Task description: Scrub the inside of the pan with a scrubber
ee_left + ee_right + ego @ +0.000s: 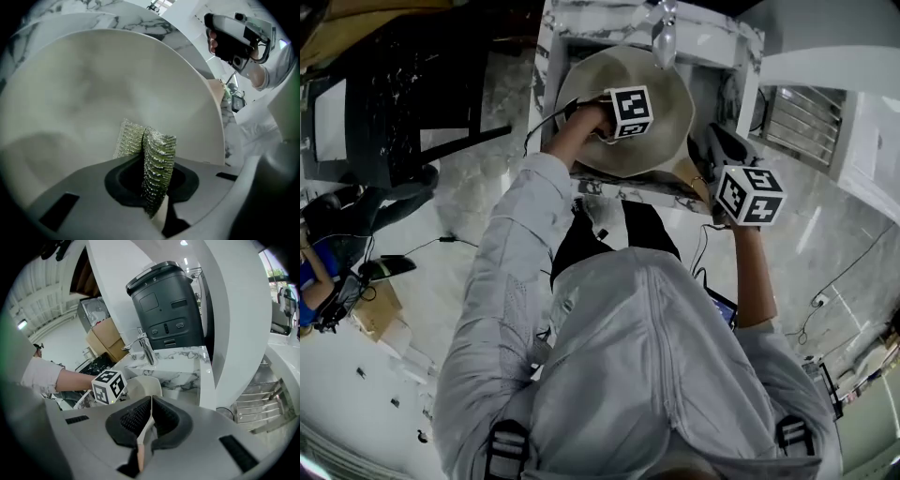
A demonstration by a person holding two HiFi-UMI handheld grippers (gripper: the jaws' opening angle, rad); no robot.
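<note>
left gripper [143,161] – jaws clamped on scrubber [158,161], inside pan [93,89] | right gripper [149,405] – jaws pinching pan's handle [141,448] | pan in marble sink [661,194], by its front edge

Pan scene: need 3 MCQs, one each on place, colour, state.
1. Where is the scrubber?
A) in the left gripper, facing the inside of the pan
B) on the counter
C) hanging on the faucet

2. What colour is the pan's inside?
A) black
B) red
C) beige

3. What state is the right gripper in?
A) open
B) shut on the handle
C) shut on the scrubber

Answers:
1 A: the left gripper view shows the mesh clamped in the jaws, with the pan's bowl right behind it.
2 C: the bowl is pale beige in the head and left gripper views.
3 B: the right gripper view shows a thin beige handle pinched between closed jaws.
</note>
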